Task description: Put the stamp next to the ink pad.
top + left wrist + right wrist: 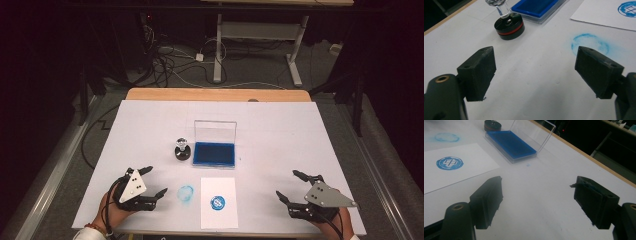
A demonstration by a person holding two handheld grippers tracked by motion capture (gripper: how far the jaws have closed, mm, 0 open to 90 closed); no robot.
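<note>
A round black stamp (pixel 182 150) with a clear knob and a red band (pixel 509 26) stands upright left of the blue ink pad (pixel 214 154), whose clear lid (pixel 534 132) is up. A white sheet (pixel 218 202) carries a blue round print (pixel 449 163). A faint blue ring (pixel 590 44) marks the table cover left of the sheet. My left gripper (pixel 149 181) rests open at the front left, nothing between its jaws. At the front right my right gripper (pixel 291 185) is open and holds nothing.
The white cover (pixel 280 130) spans the wooden table, whose far edge (pixel 215 94) shows behind. Cables and a desk frame (pixel 220 45) lie on the floor beyond. Dark floor drops off on both sides.
</note>
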